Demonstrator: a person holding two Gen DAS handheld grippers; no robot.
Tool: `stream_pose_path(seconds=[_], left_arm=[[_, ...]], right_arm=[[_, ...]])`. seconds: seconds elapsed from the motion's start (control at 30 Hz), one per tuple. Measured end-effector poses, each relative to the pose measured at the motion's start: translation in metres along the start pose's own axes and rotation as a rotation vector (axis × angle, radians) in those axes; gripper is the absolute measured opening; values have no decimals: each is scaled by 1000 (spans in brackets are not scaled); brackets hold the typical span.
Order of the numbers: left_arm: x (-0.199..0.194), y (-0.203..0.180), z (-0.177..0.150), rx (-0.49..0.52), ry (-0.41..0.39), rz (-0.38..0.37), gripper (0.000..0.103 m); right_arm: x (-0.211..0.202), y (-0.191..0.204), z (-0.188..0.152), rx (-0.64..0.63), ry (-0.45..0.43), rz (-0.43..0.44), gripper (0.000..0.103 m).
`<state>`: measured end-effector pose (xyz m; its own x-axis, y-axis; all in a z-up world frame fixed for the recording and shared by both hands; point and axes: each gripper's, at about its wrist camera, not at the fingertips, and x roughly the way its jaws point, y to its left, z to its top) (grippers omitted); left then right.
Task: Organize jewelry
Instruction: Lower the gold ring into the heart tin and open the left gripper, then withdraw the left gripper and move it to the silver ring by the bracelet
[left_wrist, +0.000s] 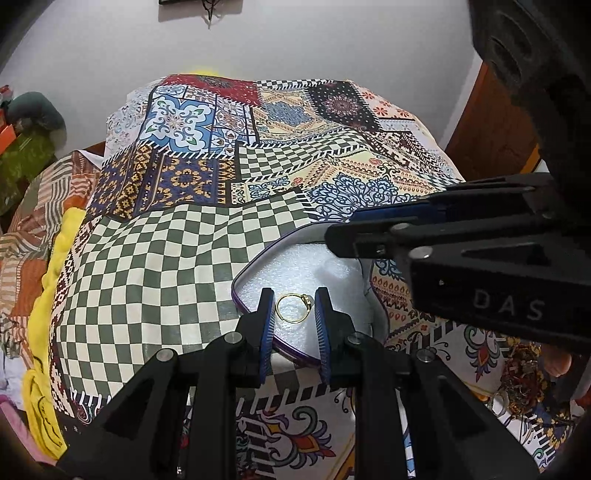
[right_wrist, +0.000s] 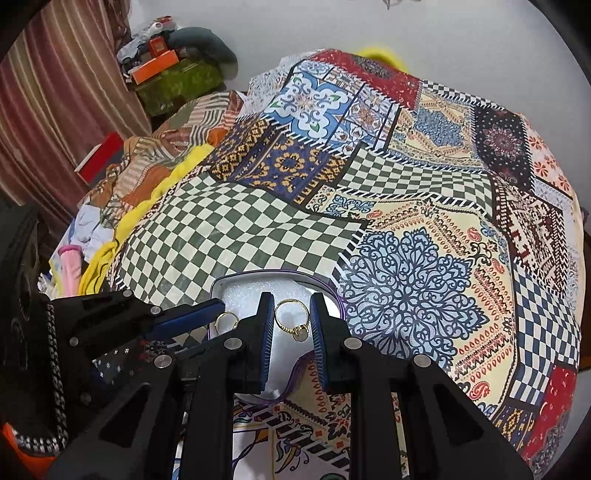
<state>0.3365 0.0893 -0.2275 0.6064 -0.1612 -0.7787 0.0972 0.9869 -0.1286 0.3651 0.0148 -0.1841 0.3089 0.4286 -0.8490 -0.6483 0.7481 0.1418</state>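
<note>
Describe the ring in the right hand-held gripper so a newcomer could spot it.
On the patchwork bedspread sits a purple-rimmed tray lined with white foam. Above it, the right hand-held gripper holds a gold ring; unlike the other gold ring, it carries a pale stone.

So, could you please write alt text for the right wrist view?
The right gripper pinches a gold ring above a foam-lined box on a patchwork cloth. The left gripper, alongside, holds a second ring.
</note>
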Motion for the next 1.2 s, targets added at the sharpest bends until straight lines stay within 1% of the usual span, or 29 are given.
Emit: stream_pose_path(seconds=[0.33, 0.43, 0.57, 0.7, 0.77, 0.8, 0.87, 0.93, 0.97, 1.1, 1.2], left_arm=[[0, -3, 0, 13, 9, -2, 21], [-2, -2, 0, 5, 13, 0, 22], [-8, -3, 0, 1, 9, 7, 23], [-24, -5, 2, -5, -14, 14, 25], [-35, -5, 4, -11, -34, 19, 30], [-42, -5, 5, -13, -46, 23, 30], [-55, -5, 8, -17, -66, 28, 30], [-68, -7, 10, -19, -87, 29, 30], [-77, -9, 11, -18, -101, 30, 30], [-102, -17, 13, -4, -136, 34, 31], [-117, -26, 11, 10, -156, 33, 34]], right_arm=[[2, 0, -2, 9, 26, 9, 18], [-5, 3, -4, -12, 9, -25, 18], [-20, 5, -7, -18, -26, -47, 18], [-43, 5, -11, -6, -76, -64, 18], [-54, 6, -14, 1, -99, -72, 19], [-61, 6, -17, 2, -116, -79, 19], [-74, 7, -21, 3, -143, -96, 23], [-84, 8, -26, 3, -166, -111, 30], [-92, 9, -30, 4, -183, -118, 31], [-113, 9, -42, 17, -222, -124, 31], [-129, 8, -54, 29, -250, -138, 32]])
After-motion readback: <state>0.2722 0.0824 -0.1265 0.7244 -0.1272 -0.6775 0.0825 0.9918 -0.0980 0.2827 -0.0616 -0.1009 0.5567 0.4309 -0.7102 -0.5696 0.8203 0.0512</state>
